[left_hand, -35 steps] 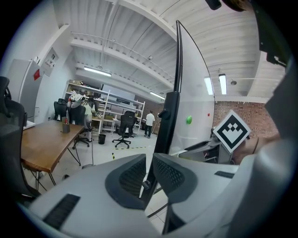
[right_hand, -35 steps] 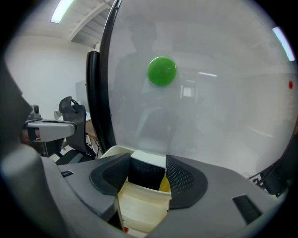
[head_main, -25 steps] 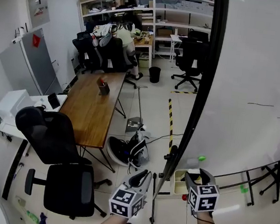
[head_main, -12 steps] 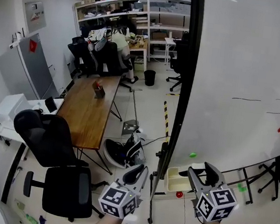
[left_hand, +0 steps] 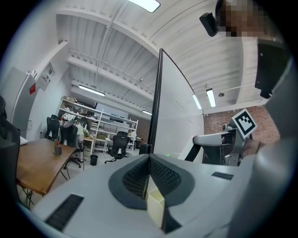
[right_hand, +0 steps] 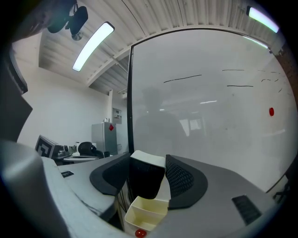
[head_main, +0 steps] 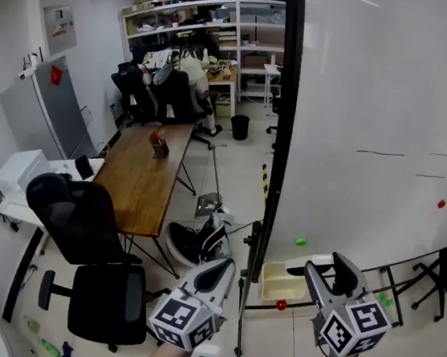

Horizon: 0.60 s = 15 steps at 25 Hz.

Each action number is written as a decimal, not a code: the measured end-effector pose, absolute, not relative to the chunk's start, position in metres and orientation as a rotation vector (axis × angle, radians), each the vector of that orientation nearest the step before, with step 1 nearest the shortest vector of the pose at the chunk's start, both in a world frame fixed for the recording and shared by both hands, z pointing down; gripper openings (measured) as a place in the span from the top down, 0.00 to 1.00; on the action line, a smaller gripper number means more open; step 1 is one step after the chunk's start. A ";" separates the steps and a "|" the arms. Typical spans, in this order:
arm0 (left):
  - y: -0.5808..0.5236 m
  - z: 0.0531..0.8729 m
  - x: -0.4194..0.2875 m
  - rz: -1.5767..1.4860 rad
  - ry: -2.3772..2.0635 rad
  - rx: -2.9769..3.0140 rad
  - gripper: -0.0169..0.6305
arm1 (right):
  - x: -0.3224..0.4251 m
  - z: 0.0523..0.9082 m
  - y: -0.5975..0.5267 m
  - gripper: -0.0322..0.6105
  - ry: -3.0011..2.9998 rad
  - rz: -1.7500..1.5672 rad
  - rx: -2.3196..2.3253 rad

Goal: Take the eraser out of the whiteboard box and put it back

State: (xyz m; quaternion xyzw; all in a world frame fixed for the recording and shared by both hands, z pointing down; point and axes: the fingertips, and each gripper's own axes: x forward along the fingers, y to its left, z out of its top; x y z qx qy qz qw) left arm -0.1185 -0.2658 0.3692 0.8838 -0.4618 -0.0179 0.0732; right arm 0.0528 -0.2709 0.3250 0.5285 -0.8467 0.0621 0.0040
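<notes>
The eraser [right_hand: 145,182] is pinched by the right gripper [head_main: 329,270] above the whiteboard box [head_main: 273,285], with the left gripper [head_main: 224,266] pressed together to its left.

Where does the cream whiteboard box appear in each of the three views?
Head view: box low, right of centre, at the whiteboard's foot.
Left gripper view: box low centre, only a corner showing.
Right gripper view: box bottom centre, under the held eraser.
Shared landmark: the whiteboard's black edge, upright in all three.
</notes>
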 end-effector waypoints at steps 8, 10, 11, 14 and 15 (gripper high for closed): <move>-0.246 0.352 -0.109 -0.049 -1.384 2.689 0.93 | 0.061 0.303 -0.253 0.54 -2.717 0.168 1.634; -0.243 0.342 -0.108 -0.068 -1.383 2.709 0.93 | 0.063 0.294 -0.249 0.54 -2.735 0.153 1.633; -0.241 0.336 -0.108 -0.078 -1.383 2.719 0.93 | 0.064 0.291 -0.248 0.54 -2.741 0.143 1.634; -0.238 0.323 -0.108 -0.087 -1.383 2.747 0.93 | 0.063 0.284 -0.245 0.54 -2.752 0.127 1.639; -0.236 0.322 -0.107 -0.085 -1.381 2.751 0.93 | 0.063 0.283 -0.244 0.54 -2.754 0.127 1.639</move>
